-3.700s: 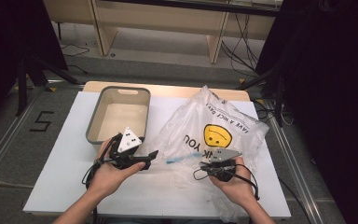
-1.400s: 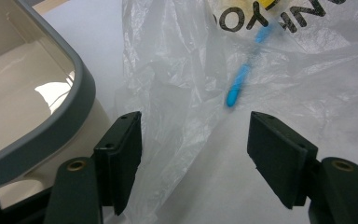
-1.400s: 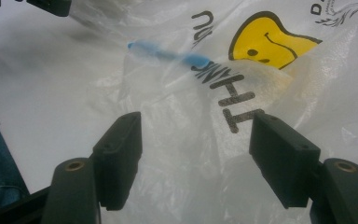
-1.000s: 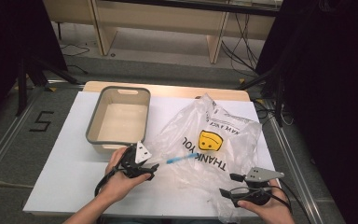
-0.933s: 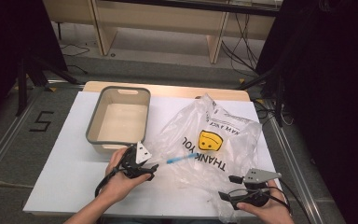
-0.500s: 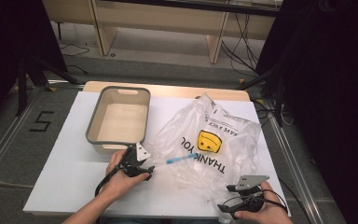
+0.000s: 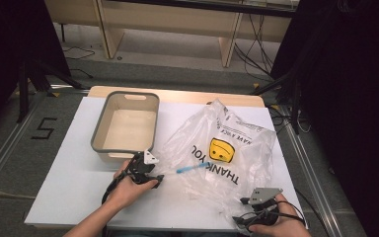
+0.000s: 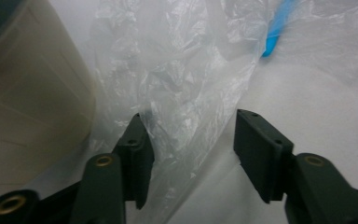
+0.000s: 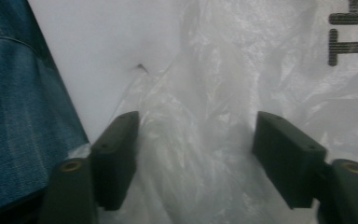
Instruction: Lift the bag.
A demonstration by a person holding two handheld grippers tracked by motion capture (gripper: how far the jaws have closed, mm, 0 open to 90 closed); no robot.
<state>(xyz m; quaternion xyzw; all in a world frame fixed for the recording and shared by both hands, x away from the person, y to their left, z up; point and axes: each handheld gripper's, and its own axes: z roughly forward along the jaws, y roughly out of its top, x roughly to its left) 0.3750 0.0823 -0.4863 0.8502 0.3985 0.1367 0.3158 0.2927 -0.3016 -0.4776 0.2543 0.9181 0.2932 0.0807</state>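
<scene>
Both grippers, jaws just closing around film but not yet clamped, flank a crumpled clear plastic bag with a yellow smiley (image 7: 220, 150) on the white table (image 7: 64, 177); left gripper (image 7: 154, 178) at its near-left edge, right gripper (image 7: 241, 221) at its near corner, seemingly to spread it

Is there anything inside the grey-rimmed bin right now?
No: in the high view the bin shows a bare cream floor, while the plastic bag lies beside it on the table.
</scene>
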